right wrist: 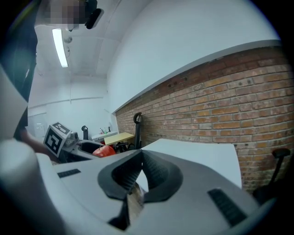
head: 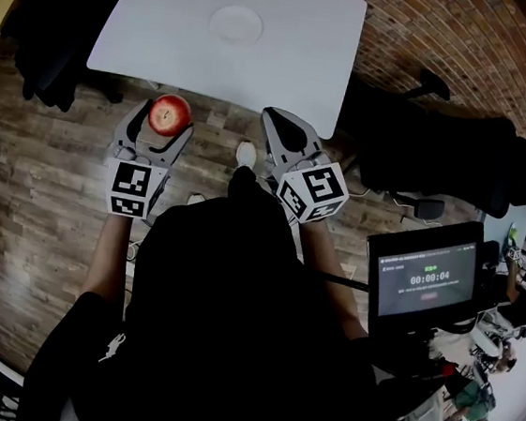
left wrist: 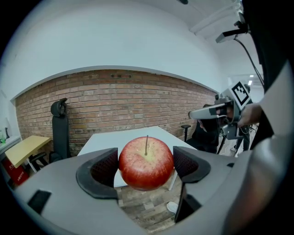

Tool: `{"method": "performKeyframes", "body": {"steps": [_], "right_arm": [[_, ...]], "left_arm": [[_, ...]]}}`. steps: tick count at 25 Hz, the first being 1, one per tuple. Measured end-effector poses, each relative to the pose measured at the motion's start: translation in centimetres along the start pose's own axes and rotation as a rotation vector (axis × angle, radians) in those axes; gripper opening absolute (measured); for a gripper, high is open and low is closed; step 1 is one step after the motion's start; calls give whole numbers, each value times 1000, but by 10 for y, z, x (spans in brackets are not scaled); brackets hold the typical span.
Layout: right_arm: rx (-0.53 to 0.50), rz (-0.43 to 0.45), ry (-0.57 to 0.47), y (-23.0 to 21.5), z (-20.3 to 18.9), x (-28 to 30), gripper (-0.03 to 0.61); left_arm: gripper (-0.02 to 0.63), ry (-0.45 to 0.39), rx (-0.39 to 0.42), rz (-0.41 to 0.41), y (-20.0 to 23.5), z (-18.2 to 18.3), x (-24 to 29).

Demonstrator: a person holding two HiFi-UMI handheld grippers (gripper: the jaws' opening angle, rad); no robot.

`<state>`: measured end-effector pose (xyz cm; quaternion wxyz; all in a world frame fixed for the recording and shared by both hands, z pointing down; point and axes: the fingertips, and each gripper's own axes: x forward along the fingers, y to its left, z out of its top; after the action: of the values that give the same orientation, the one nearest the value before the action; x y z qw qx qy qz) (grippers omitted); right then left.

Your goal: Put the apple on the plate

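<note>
A red apple (head: 169, 114) with its stem up sits between the jaws of my left gripper (head: 164, 118), which is shut on it; the left gripper view shows the apple (left wrist: 146, 162) pressed by both black pads, held in the air over the wooden floor. A white plate (head: 236, 23) lies on the white table (head: 162, 23) ahead. My right gripper (head: 279, 131) is shut with nothing in it, near the table's front edge; in the right gripper view its tips (right wrist: 139, 161) meet.
The brick wall (left wrist: 115, 101) stands behind the table. Black chairs (head: 440, 150) are at the right of the table, dark things at its left. A monitor (head: 423, 275) on a stand is at my right. A yellow desk (left wrist: 25, 149) is far left.
</note>
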<state>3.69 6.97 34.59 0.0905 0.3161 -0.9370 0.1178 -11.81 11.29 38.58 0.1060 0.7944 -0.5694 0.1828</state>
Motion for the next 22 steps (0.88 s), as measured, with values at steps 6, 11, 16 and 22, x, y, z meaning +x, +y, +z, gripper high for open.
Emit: {"method": "performKeyframes", "body": {"steps": [6,11,16,22], "right_arm": [[-23,47,-2,4,7,11,5],[-24,80,2,-45,21,32,5],[-6,109,14,-96,28,52,5],[6,128,28,-130,28,61,5]], "left_arm": [[380,-17,-7,32,5,6,-2],[380,-3,-11,53,7,29,40],[380,30,-16,73,5,47,86],[380,52,-1,83,0,59,118]]}}
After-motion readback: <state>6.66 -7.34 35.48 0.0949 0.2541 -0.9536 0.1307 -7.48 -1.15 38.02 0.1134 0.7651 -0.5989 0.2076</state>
